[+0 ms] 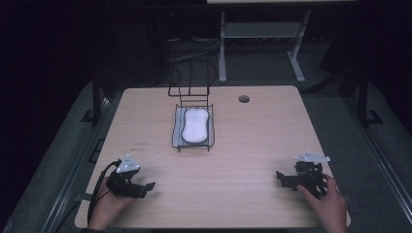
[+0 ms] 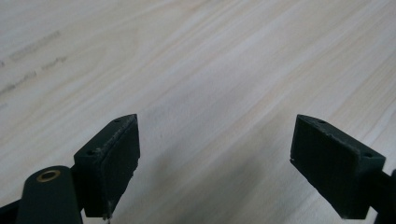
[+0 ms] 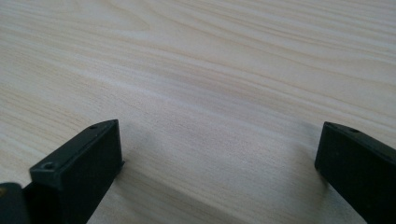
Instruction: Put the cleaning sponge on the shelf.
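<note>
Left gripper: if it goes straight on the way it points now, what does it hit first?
Probably nothing: the left gripper, jaws open, points right across the bare table. The right gripper lies far along that line; depth unclear.

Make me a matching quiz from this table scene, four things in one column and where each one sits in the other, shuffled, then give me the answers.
Things:
1. left tool
2. right tool
3. white sponge
4. round hole

Places:
A. lying in the wire rack
B. in the tabletop, at the far edge, right of the rack
C. near left corner of the table, jaws open
D. near right corner of the table, jaws open

Pairs: 1-C, 2-D, 3-A, 4-B
</note>
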`<state>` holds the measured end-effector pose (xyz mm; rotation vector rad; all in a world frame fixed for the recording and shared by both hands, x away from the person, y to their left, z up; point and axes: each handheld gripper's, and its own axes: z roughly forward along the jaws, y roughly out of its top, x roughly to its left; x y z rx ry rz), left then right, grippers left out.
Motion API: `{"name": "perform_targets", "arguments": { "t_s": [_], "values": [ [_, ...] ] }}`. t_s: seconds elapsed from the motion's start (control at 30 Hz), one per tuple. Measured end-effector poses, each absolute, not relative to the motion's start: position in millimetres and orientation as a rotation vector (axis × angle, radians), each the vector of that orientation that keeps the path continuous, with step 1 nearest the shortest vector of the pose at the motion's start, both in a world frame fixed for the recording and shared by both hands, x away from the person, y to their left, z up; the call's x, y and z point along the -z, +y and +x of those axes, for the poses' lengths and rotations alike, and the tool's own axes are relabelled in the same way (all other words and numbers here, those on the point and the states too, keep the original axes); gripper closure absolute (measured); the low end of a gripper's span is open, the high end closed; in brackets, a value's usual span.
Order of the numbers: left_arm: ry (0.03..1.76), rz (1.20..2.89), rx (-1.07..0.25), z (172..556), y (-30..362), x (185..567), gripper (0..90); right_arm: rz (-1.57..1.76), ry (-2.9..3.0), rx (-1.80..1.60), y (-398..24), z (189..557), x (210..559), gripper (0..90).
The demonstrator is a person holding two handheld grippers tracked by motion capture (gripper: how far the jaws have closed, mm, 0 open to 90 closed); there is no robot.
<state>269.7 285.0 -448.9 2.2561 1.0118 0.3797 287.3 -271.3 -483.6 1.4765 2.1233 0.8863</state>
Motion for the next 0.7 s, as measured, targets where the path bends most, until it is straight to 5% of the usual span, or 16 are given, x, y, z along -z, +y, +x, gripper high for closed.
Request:
{"name": "perform_targets", "arguments": {
  "t_s": [0.7],
  "values": [
    [1.017,2.211,-0.412,254.8,301.7,469.0,13.0,1.478,2.122,-0.887,-271.2,287.3,483.6,0.2]
  ]
}}
